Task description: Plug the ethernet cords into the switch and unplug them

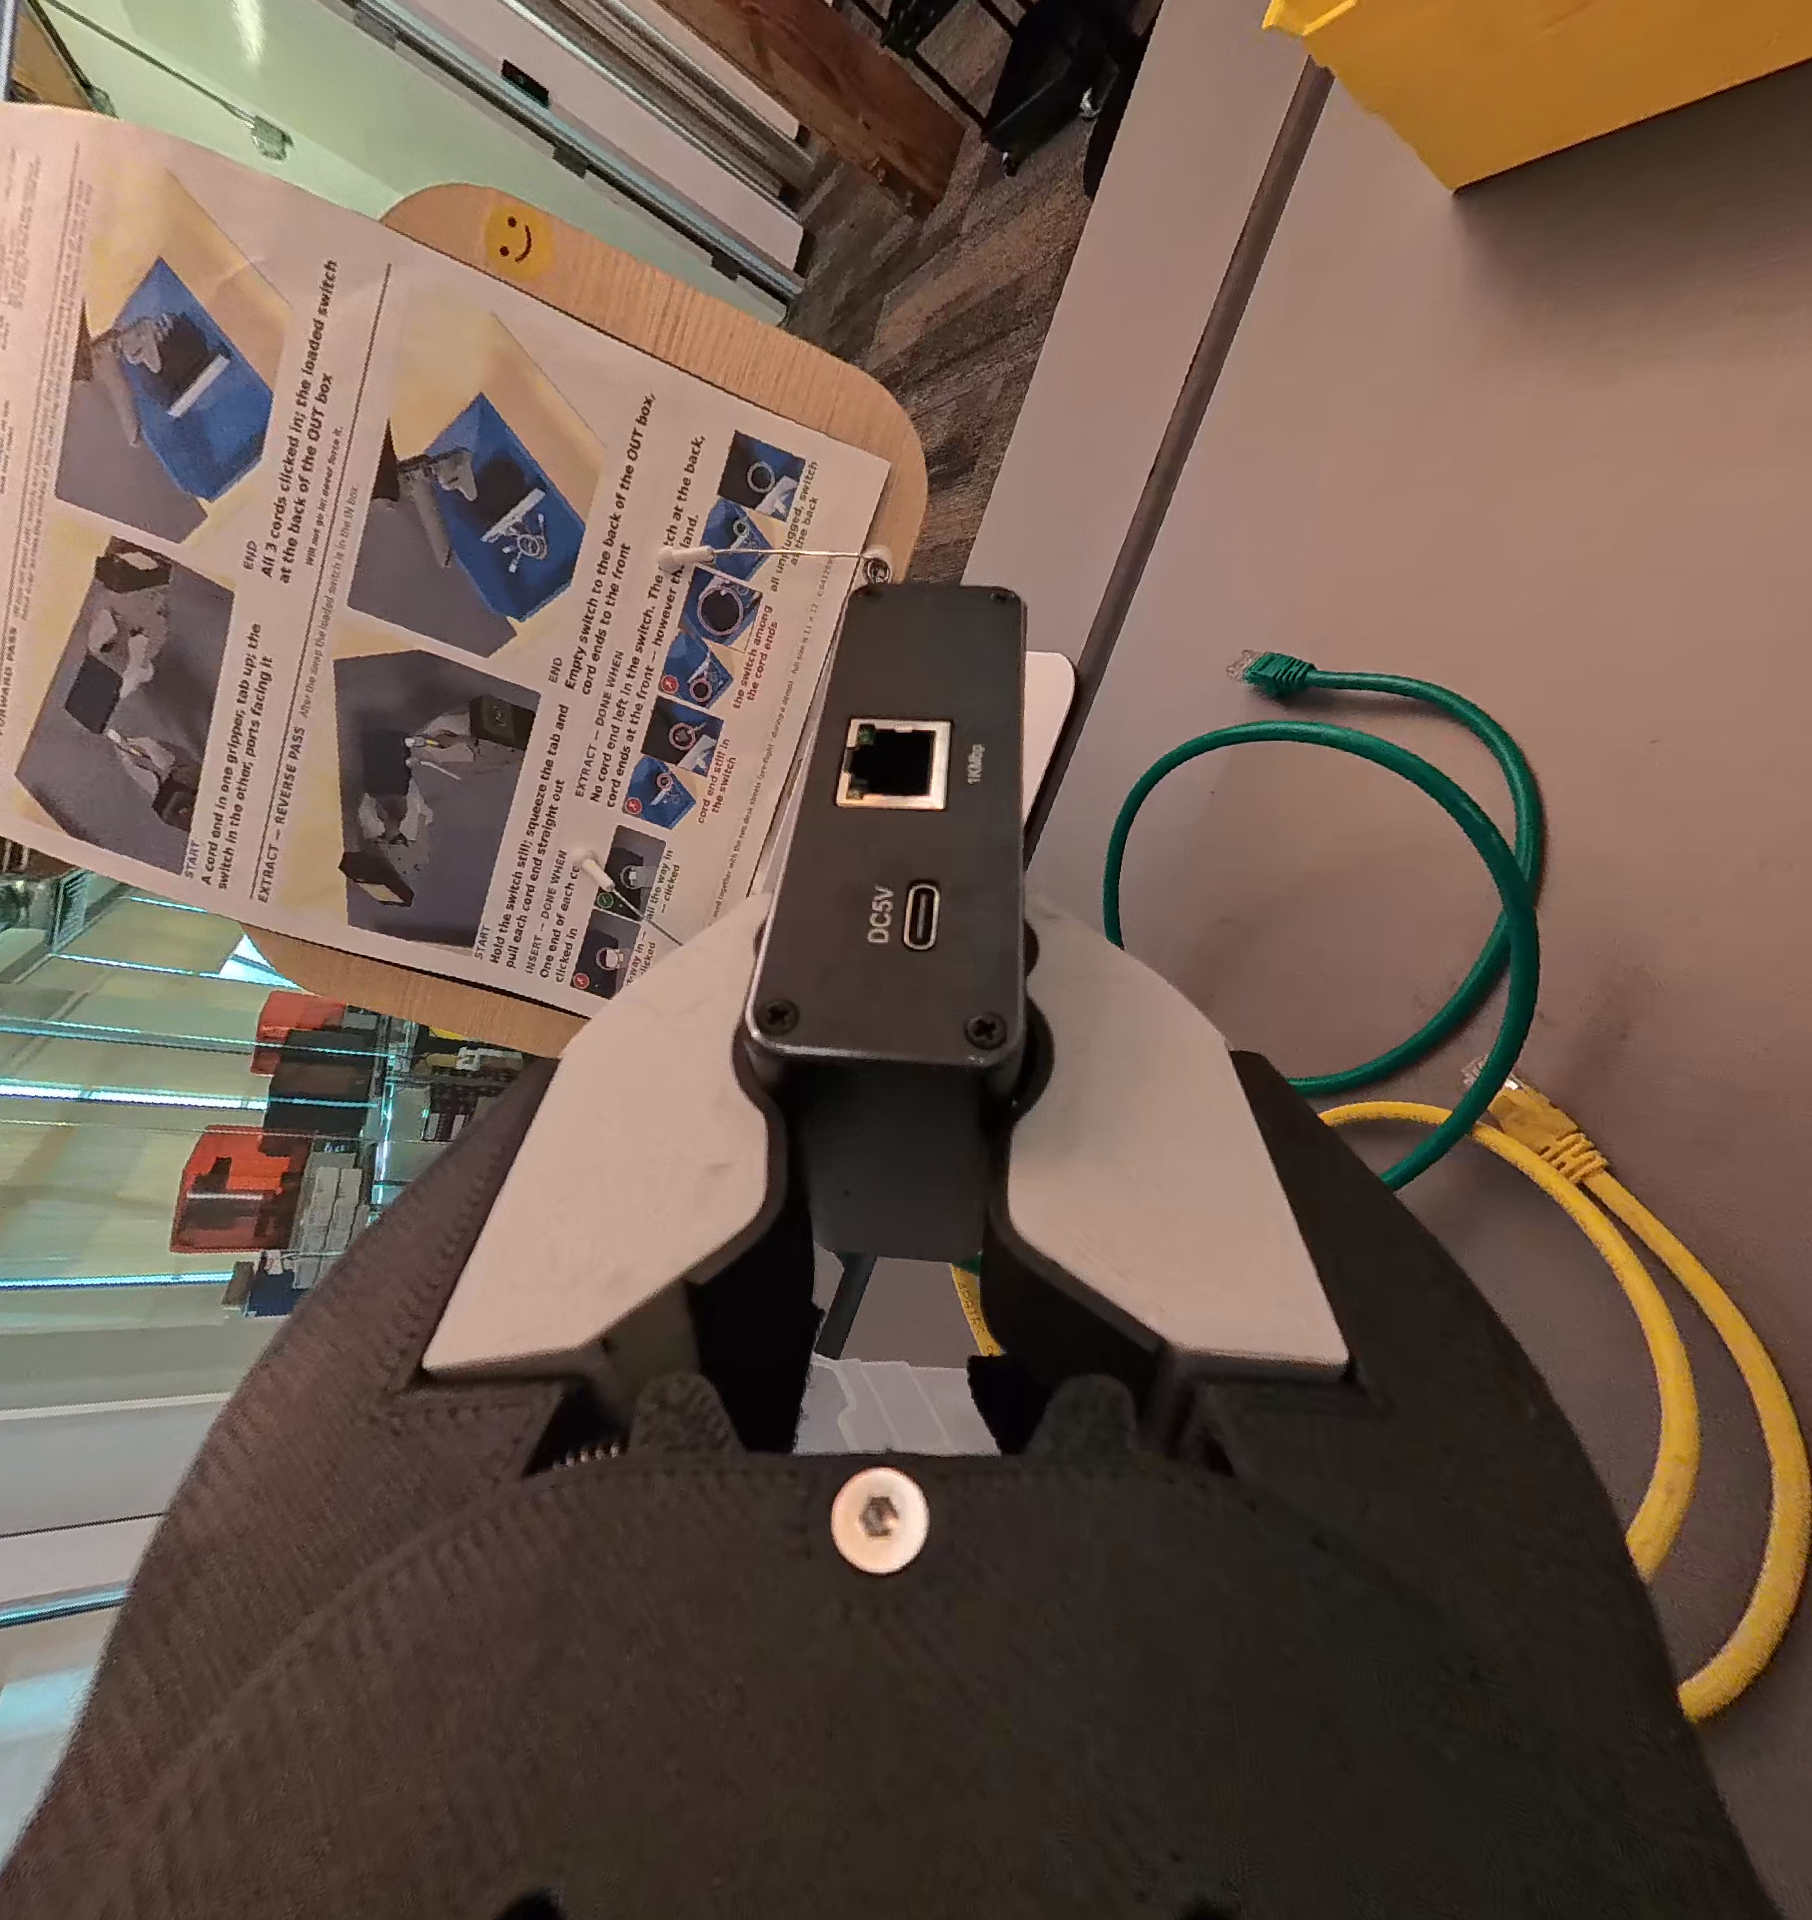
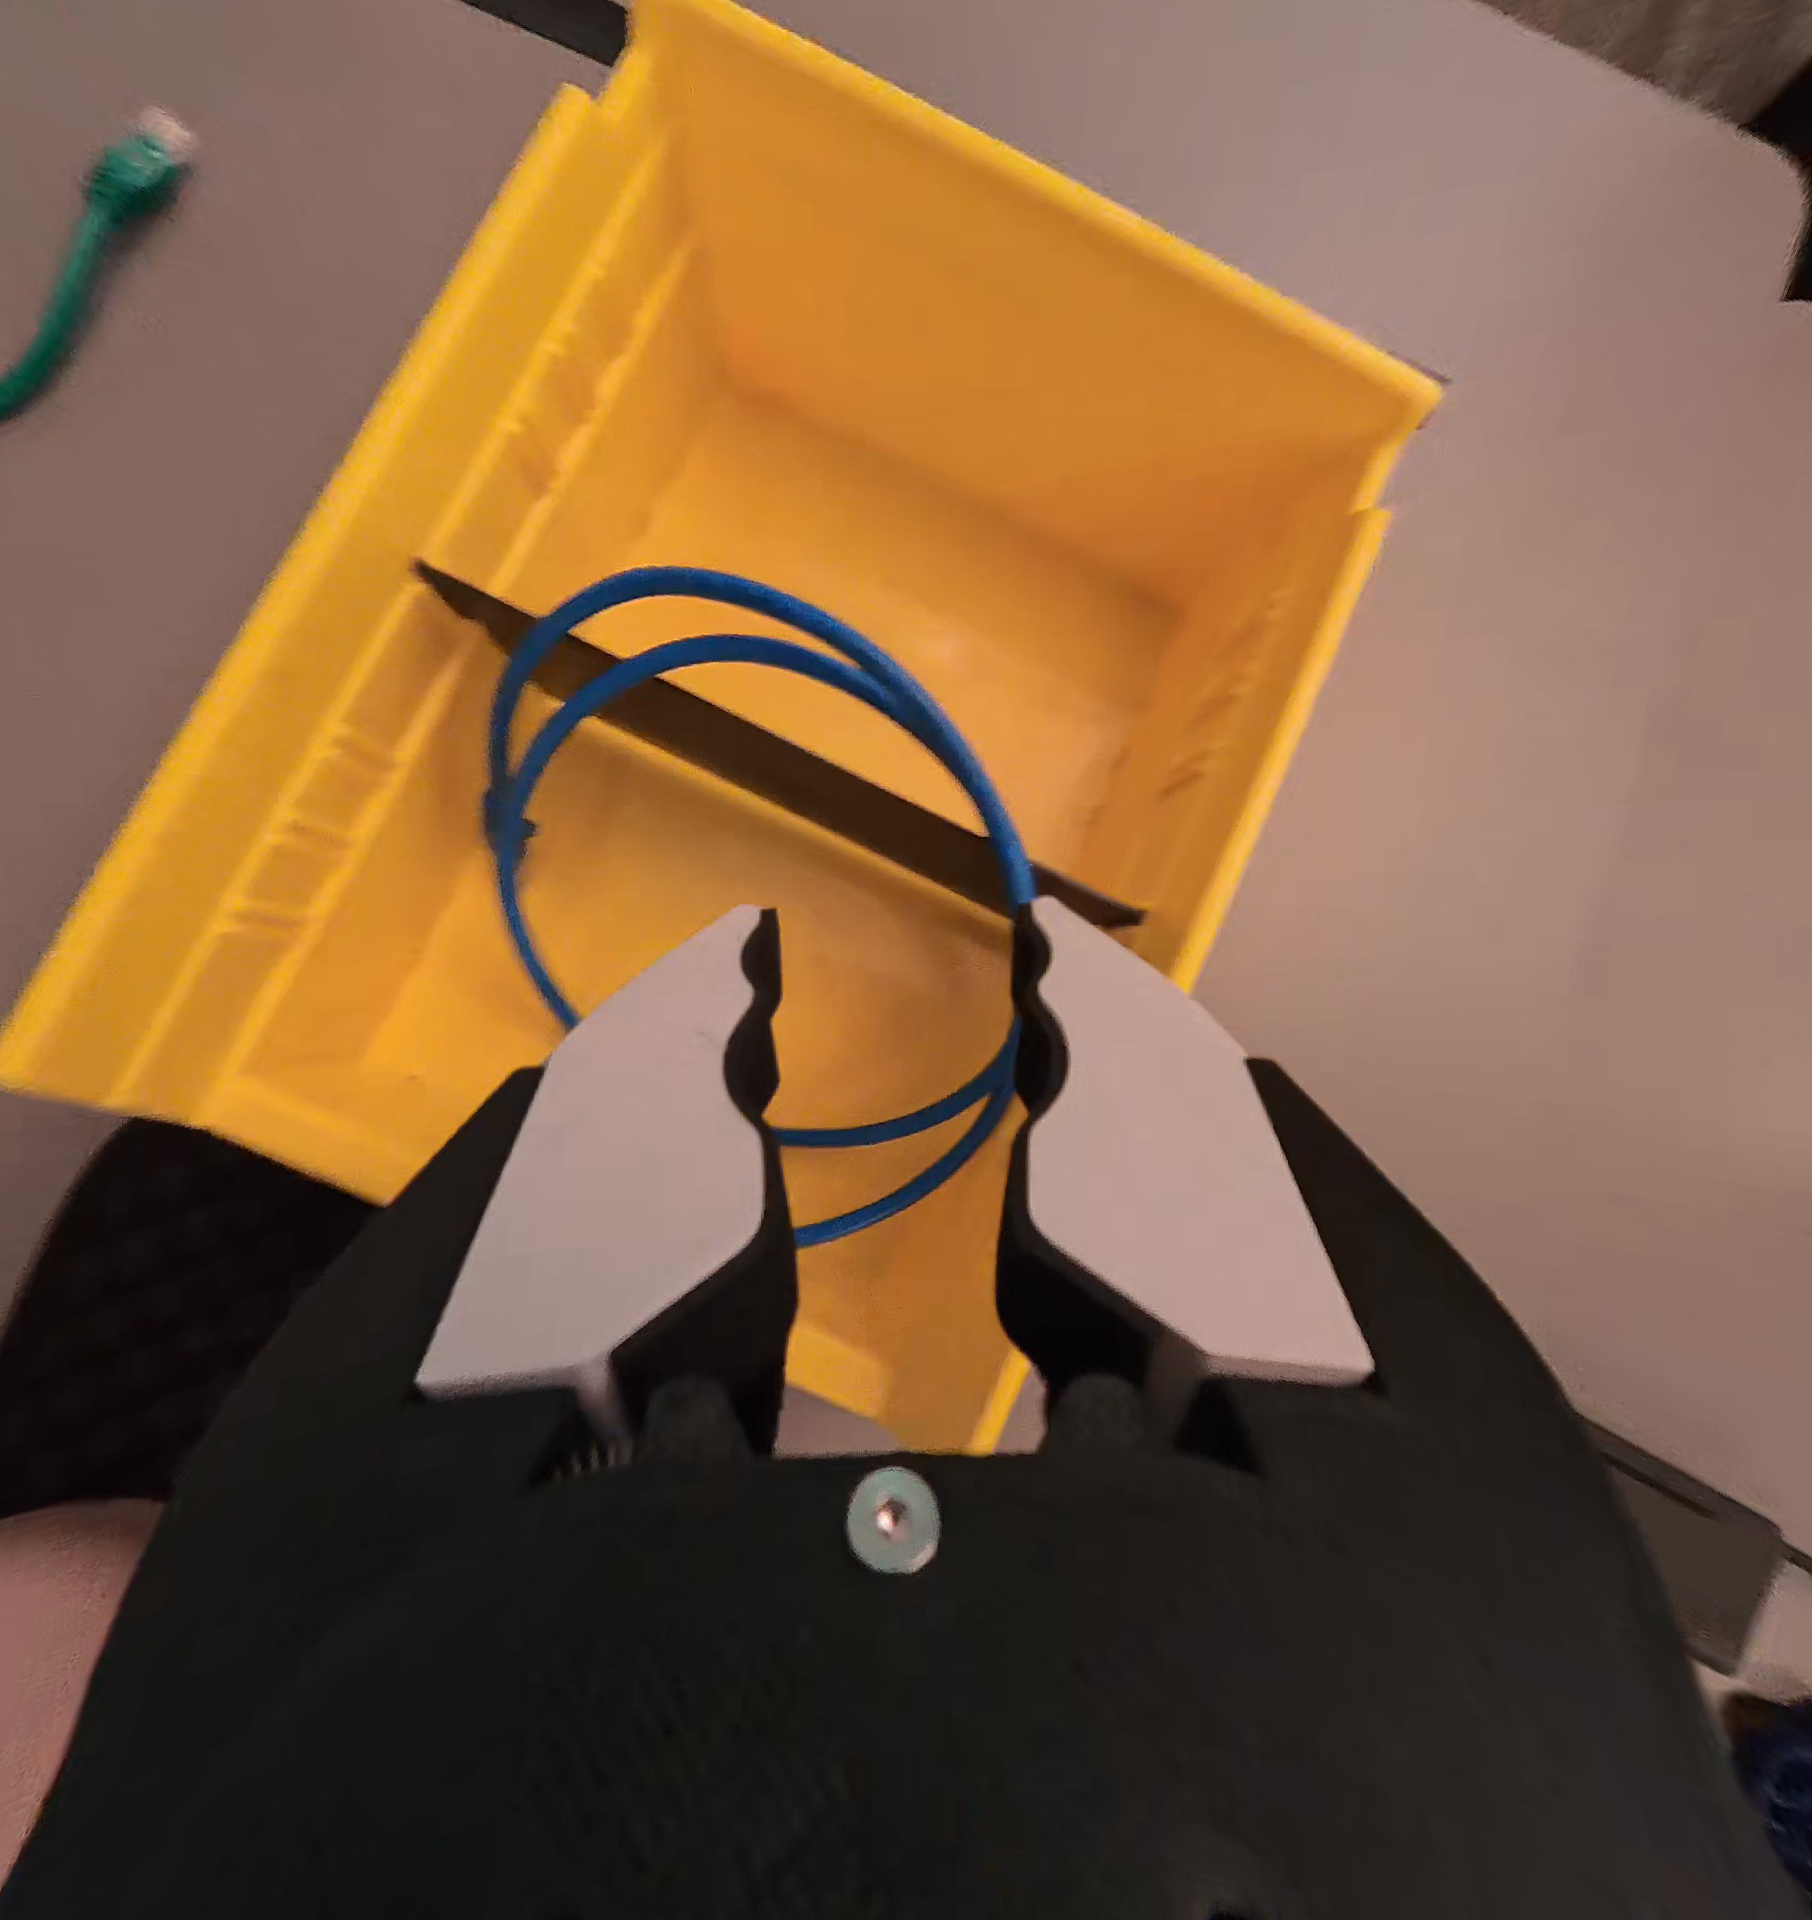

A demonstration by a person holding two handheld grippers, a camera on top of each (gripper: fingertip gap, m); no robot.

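The grey table (image 2: 1504, 831) carries a yellow bin (image 2: 881, 343), the largest thing on it. A thin black divider (image 2: 777, 738) crosses the bin from wall to wall and splits it into two compartments. A coiled blue cord (image 2: 777, 592) lies in the bin, its loops draped over the divider so that part sits in each compartment. The far compartment holds nothing else that can be seen.

A wooden board (image 1: 850, 416) stands beyond the table edge with a printed instruction sheet (image 1: 362, 499) hung on it. The sheet bears photographs and lines of text; a yellow smiley sticker (image 1: 515, 241) sits on the board above it.

The left gripper (image 1: 886, 1049) is pinching the switch (image 1: 891, 790), a black box held off the table with one end facing the camera. That end shows one network port, empty, and a smaller oval power socket below it, each with small white lettering beside it.

A green cord (image 1: 1328, 883) lies looped on the table to the right of the switch, its plug end free. A yellow cord (image 1: 1650, 1351) lies just beside it, nearer the camera, and the two cross.

The right gripper (image 2: 897, 935) hangs over the near compartment with its fingers spread apart, the blue cord's loop passing between them.
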